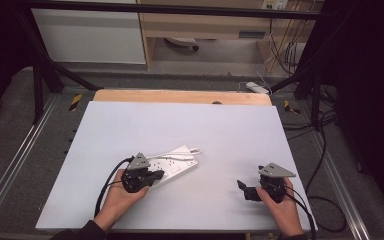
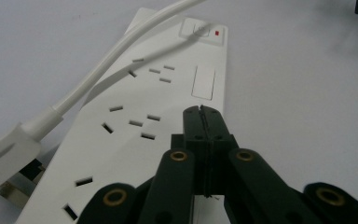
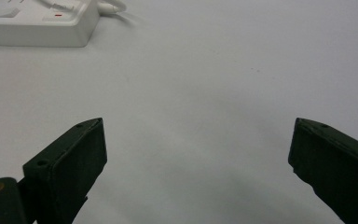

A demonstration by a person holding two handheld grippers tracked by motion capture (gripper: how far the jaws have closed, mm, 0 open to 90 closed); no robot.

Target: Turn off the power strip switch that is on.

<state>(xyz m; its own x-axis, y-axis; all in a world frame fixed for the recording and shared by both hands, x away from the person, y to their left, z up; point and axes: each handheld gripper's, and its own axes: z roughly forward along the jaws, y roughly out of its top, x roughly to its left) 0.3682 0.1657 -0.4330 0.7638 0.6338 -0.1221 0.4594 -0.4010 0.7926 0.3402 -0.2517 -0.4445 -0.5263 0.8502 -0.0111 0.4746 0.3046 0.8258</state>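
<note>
Left gripper (image 2: 200, 112) fingers together over unlabelled white power strip (image 2: 135, 126); right gripper (image 3: 198, 140) fingers wide apart.

bare white table (image 1: 220, 130) all round, only power strip (image 1: 176, 165) and its cable (image 1: 177, 155) left of centre

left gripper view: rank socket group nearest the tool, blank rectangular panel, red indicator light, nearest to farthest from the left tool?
1. Socket group: just left of the shut left tool, on the power strip.
2. Blank rectangular panel: straight ahead, mid-strip.
3. Red indicator light: far end, beside the switch.
</note>
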